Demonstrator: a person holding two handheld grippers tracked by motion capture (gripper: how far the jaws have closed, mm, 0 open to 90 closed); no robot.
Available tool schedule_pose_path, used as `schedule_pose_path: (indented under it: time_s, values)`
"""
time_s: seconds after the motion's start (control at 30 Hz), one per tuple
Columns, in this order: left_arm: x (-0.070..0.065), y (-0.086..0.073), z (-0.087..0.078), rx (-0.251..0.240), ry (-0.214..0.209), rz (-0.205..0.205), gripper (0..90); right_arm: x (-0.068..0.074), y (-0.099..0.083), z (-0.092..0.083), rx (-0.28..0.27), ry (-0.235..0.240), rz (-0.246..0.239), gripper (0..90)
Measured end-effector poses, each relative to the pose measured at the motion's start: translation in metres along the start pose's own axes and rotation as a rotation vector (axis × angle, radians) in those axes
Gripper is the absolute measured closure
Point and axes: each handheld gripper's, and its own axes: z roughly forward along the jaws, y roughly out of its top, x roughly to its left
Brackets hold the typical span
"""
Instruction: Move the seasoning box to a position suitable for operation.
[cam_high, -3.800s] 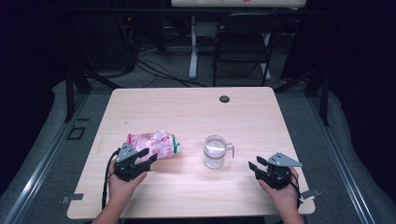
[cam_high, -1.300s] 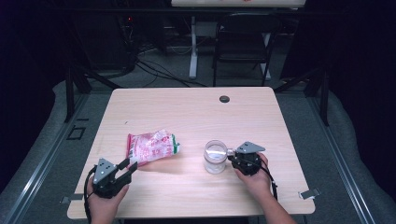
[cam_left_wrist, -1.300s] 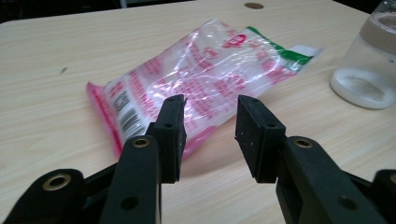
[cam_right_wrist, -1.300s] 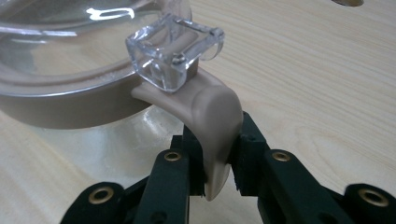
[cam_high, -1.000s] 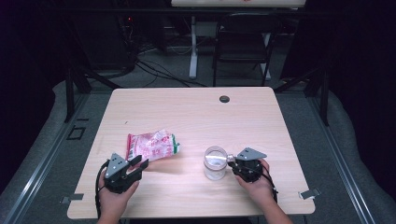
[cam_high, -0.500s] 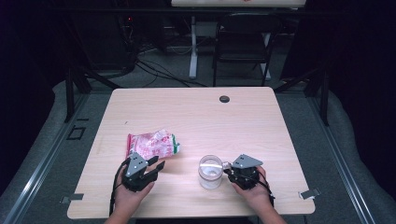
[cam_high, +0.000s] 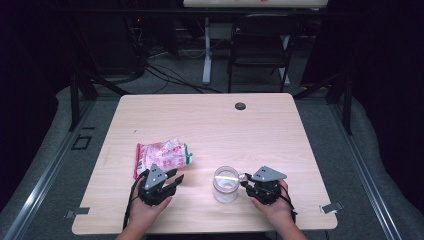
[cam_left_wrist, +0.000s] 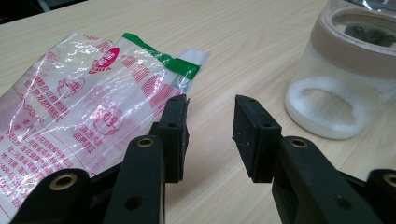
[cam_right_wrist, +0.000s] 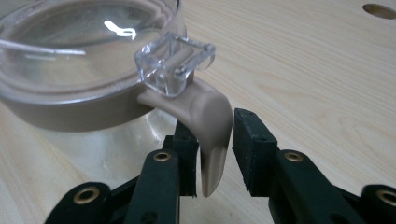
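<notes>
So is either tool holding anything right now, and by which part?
Nothing is held. The right tool has just opened, its pads straddling the jar's handle without pressing it. The left tool is open beside the bag.

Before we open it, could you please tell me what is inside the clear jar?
The jar holds a shallow layer of white grains at its bottom. Its clear lid is on. The beige band under the lid hides whatever lies behind it.
</notes>
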Motion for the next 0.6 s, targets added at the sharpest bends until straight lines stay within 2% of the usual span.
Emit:
schedule_pose_path:
  time_s: [0.1, 0.23, 0.37, 0.47, 0.53, 0.57, 0.6]
  values:
    - [0.0, 0.002, 0.001, -0.001, -0.007, 0.002, 65.3, 0.003, -0.003, -0.005, 0.017, 0.002, -0.022, 69.2]
    - [-0.001, 0.007, 0.003, -0.004, -0.034, 0.002, 66.4, 0.006, -0.004, -0.014, 0.013, 0.004, -0.025, 67.5]
    - [-0.002, 0.012, 0.005, -0.004, -0.058, -0.017, 67.7, 0.008, -0.003, -0.025, 0.009, 0.0, -0.024, 67.8]
    - [-0.004, 0.015, 0.008, 0.007, -0.073, -0.046, 68.8, 0.007, -0.002, -0.035, -0.016, -0.006, 0.017, 68.9]
    - [-0.009, 0.021, 0.009, 0.02, -0.079, -0.025, 69.5, 0.007, 0.004, -0.042, -0.026, -0.01, 0.048, 70.3]
    - [-0.012, 0.024, 0.009, 0.022, -0.079, -0.007, 69.7, 0.008, 0.007, -0.044, -0.029, -0.021, 0.046, 71.0]
    - [-0.012, 0.024, 0.009, 0.022, -0.079, -0.007, 70.8, 0.008, 0.007, -0.044, -0.029, -0.021, 0.046, 71.0]
